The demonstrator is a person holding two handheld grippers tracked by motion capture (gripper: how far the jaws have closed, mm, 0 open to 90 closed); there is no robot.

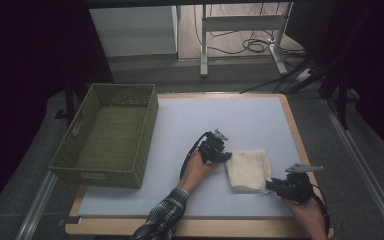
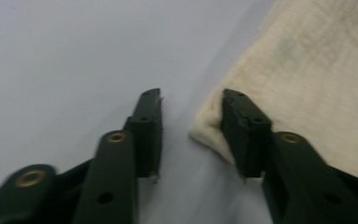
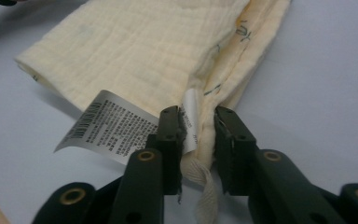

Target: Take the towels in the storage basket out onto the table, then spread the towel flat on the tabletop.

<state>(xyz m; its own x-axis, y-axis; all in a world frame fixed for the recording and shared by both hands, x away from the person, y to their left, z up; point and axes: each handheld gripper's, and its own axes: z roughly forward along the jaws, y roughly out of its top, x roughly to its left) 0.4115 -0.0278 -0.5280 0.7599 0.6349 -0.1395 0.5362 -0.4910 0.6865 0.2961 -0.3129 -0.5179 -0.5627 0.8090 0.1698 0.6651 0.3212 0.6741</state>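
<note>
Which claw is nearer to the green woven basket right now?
Left. The left claw sits at the folded cream cloth's left edge, on the side toward the basket. The right claw is at the cloth's near right corner, farther from the basket.

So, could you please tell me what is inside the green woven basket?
The green woven basket looks empty: its woven floor shows bare in the high view. The strip of floor just behind its near wall is hidden by that wall, so something small and flat there cannot be ruled out.

Room: dim, dark at both sides of the high view
Table (image 1: 240, 120): evenly lit, pale, no glare
Gripper views: soft, near jaws blurred
Cloth (image 3: 140, 51): casting a faint shadow
</note>
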